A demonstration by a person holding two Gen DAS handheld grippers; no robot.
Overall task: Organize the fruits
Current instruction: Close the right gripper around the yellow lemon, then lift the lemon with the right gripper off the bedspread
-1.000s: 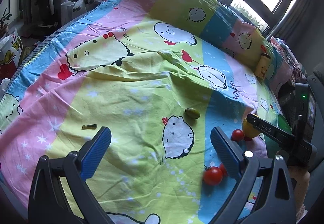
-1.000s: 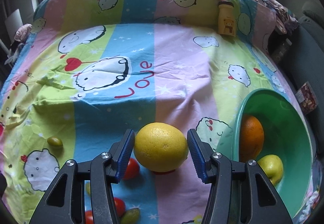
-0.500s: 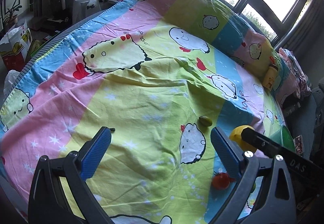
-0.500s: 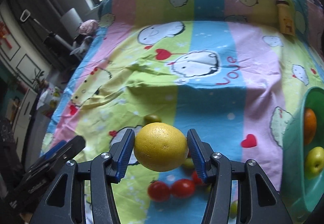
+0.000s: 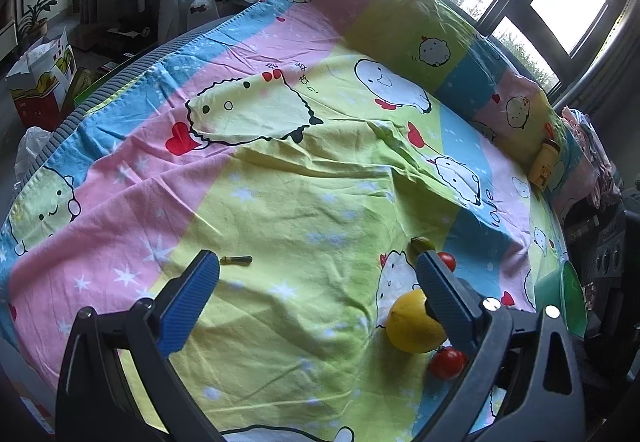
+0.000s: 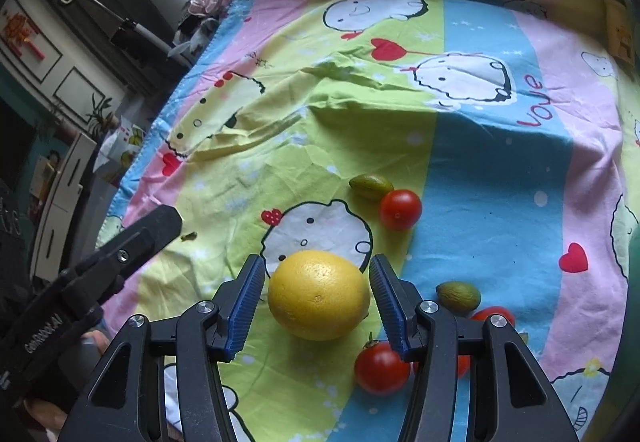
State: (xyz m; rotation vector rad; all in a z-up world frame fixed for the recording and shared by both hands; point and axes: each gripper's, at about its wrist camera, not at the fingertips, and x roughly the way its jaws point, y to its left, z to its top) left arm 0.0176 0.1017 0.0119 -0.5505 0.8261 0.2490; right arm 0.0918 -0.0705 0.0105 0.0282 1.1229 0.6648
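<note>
Progress is looking partial: right gripper is clasping the yellow citrus, left gripper is gaping empty, cherry tomatoes are lying loose, green bowl is waiting.

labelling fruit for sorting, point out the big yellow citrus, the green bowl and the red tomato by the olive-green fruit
big round yellow citrus (image 6: 319, 295), right wrist view, centre of peel
green plastic bowl (image 5: 560, 300), left wrist view, outer wall
small red tomato (image 6: 400, 209), right wrist view, middle

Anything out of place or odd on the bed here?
Cherry tomatoes and small green fruits lie scattered on the bedsheet, outside the green bowl at the bed's edge. A stray dark stalk-like scrap lies alone, apart from them. The right gripper holds a yellow citrus.
</note>
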